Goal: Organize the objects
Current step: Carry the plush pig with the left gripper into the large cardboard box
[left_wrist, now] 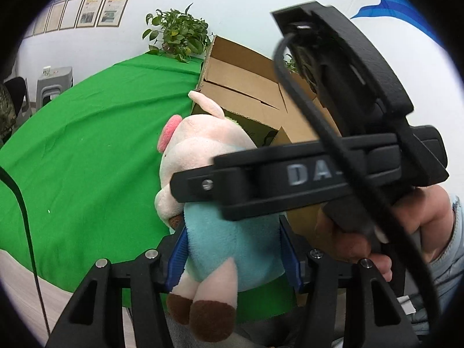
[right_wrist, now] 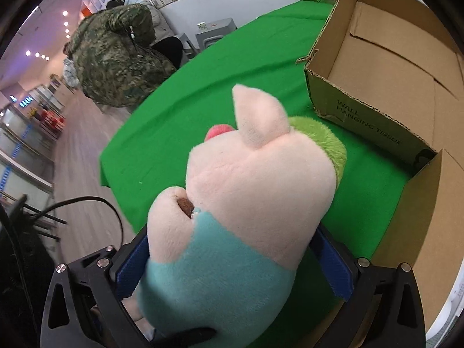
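A plush pig [left_wrist: 220,226] with a pale pink head, pink snout, light blue body and brown hooves is held in the air over the green table. My left gripper [left_wrist: 233,256] is shut on its blue body, blue pads on both sides. My right gripper [right_wrist: 235,264] is also shut on the plush pig [right_wrist: 246,203], around its body just below the head. In the left wrist view the right gripper's black body [left_wrist: 333,174] crosses in front of the toy. An open cardboard box [right_wrist: 391,66] stands just beyond the toy; it also shows in the left wrist view [left_wrist: 246,87].
The green cloth [left_wrist: 87,145] covers the table, with bare cloth to the left. A potted plant [left_wrist: 179,34] stands behind the box. A person in a camouflage jacket [right_wrist: 116,58] sits beyond the table's far left. A grey stool [left_wrist: 55,84] stands by the wall.
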Demonstrator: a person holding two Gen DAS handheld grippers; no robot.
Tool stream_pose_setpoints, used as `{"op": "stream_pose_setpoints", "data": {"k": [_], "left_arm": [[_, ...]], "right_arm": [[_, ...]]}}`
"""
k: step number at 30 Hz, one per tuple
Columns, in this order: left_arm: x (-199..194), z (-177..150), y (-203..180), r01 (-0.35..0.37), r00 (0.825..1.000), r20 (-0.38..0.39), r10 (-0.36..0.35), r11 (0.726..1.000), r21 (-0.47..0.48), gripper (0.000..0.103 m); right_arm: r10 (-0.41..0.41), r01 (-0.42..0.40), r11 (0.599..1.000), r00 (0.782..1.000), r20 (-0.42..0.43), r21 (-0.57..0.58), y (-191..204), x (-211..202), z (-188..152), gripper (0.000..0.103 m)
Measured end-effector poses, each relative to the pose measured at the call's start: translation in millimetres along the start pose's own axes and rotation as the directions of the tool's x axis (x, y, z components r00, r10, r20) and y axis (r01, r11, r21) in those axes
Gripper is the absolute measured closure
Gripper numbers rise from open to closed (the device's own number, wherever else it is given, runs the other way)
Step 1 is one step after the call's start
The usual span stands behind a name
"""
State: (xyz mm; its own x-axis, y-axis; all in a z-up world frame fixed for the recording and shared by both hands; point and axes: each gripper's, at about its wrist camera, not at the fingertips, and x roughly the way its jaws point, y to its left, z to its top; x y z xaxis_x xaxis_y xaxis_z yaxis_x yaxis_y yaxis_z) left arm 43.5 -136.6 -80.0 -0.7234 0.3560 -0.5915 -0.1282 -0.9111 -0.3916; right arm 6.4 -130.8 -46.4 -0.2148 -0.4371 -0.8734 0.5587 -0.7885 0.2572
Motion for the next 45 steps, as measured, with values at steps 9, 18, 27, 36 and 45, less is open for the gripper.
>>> {"op": "stream_pose_setpoints", "data": {"k": [9,18,27,36,45], "left_arm": [[-3.4,3.1,-7.7,-0.034,0.999,0.010,0.034,0.999,0.015,0.050],[-25.2,49.2,-44.4,-0.095,0.988,0.138,0.073,0.983,0.160,0.050],[-41.3,163.2,-120.8,-0.116,0.926,0.375,-0.040,0.916,0.385,0.050],[-11.8,224.9,-143.4,-0.066,0.922,0.370,-0.115,0.895,0.442,0.050],[29.6,210.4,-122.3,-0.043,0.973,0.226,-0.049,0.923,0.383,0.050]], "right_arm": [[0.036,-0.038,0.999,0.996,0.081,0.013,-4.4,-20.8,-26.8,0.026],[0.085,-0.081,0.996,0.949,0.303,-0.026,-15.0,-96.1,-4.2,0.030],[0.004,0.049,0.997,0.781,0.625,-0.068,-45.1,-258.0,60.3,0.030],[-0.062,0.104,0.994,0.736,0.674,-0.022,-89.5,-316.5,112.6,0.030],[-0.029,0.017,0.999,0.836,0.549,0.027,-167.6,-230.9,156.0,0.030]]}}
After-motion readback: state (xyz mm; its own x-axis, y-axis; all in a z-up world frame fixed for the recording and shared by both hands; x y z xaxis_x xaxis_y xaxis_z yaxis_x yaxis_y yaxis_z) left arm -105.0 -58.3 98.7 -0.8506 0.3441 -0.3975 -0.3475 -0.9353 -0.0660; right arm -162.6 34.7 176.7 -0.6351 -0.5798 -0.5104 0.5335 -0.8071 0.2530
